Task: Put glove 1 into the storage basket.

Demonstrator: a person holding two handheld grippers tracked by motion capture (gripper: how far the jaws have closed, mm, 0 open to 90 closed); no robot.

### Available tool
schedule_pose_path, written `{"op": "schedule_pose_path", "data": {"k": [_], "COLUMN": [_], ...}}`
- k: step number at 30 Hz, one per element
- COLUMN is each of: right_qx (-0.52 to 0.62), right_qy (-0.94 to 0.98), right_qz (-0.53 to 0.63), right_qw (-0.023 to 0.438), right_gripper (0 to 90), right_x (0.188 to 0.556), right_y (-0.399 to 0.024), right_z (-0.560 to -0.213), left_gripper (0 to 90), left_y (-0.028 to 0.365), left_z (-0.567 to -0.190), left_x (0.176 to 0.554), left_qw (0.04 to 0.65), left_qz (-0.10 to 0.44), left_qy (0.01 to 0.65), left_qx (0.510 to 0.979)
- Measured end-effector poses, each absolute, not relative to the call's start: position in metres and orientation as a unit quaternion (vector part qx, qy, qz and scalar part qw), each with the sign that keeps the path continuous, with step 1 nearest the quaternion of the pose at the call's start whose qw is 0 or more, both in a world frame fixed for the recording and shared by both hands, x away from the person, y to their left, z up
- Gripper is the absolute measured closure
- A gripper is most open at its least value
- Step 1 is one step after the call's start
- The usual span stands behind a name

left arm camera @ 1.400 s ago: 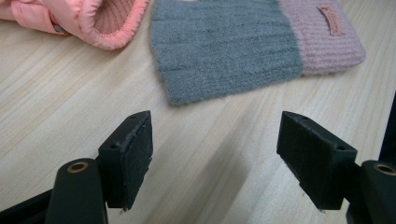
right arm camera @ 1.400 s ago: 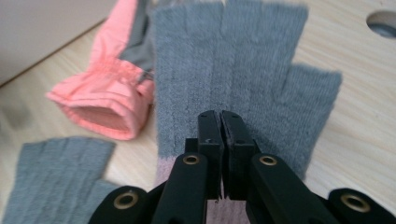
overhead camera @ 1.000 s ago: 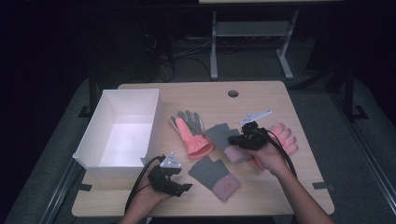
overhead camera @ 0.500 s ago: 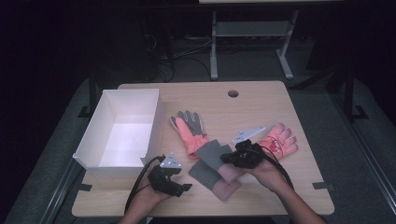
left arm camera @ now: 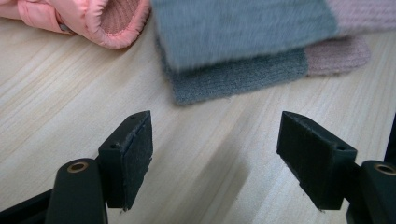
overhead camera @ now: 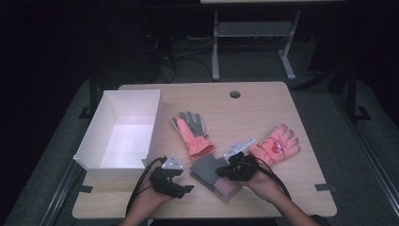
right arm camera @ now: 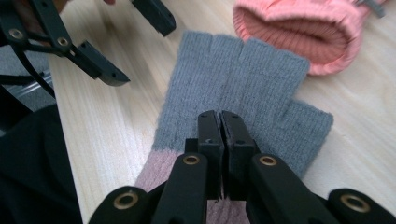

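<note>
Dark flooring and a metal frame surround a pale wooden desk where a person pairs up gloves with a hand-held gripper in each hand. Largest on the desk is a white open box, standing along the left edge. Beside it, toward the middle, lies a pink ski glove with a grey palm, its cuff pointing at the near edge; its partner, a pink ski glove, lies well apart near the right edge. Close to the near edge, a grey fingerless knit glove with a pink cuff hangs over its twin, which lies flat on the wood. The right gripper has its jaws clenched on the upper knit glove near the cuff, apparently laying it onto the lower one. The left gripper rests just left of the pair, jaws released and holding nothing.

By the look of it, the stacking step is almost complete. The next move would call for settling the upper glove squarely on its twin, then letting go without dragging the knit askew.
</note>
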State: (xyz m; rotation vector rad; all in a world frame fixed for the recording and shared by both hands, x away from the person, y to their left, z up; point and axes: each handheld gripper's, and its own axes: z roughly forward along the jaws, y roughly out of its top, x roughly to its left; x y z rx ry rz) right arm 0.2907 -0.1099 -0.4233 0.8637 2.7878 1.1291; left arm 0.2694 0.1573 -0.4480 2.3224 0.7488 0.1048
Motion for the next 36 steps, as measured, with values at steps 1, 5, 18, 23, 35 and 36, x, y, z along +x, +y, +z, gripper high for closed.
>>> {"op": "schedule_pose_path", "data": {"k": [1, 5, 18, 23, 35, 36], "right_qx": [0.278, 0.275, 0.286, 0.297, 0.289, 0.288], "right_qy": [0.891, 0.896, 0.880, 0.882, 0.900, 0.902], "right_qz": [0.358, 0.348, 0.377, 0.361, 0.323, 0.321], "right_qw": [0.003, 0.003, 0.038, 0.060, 0.041, 0.038], "right_gripper": [87.8, 87.7, 90.0, 90.0, 90.0, 90.0], "right_x": [0.290, 0.290, 0.296, 0.293, 0.287, 0.286], "right_y": [-0.109, -0.104, -0.132, -0.159, -0.170, -0.169], "right_z": [-0.425, -0.430, -0.416, -0.422, -0.450, -0.450], "left_gripper": [26.3, 26.4, 73.7, 89.5, 89.5, 89.6], "left_y": [0.157, 0.156, 0.154, 0.147, 0.114, 0.111], "left_z": [-0.448, -0.449, -0.441, -0.438, -0.441, -0.443], "left_x": [0.270, 0.270, 0.271, 0.276, 0.304, 0.305], "left_qw": [0.343, 0.343, 0.372, 0.367, 0.339, 0.339], "left_qz": [0.041, 0.039, 0.027, 0.022, 0.033, 0.032], "left_qy": [0.287, 0.286, 0.287, 0.284, 0.289, 0.295], "left_qx": [0.894, 0.894, 0.883, 0.886, 0.895, 0.893]}}
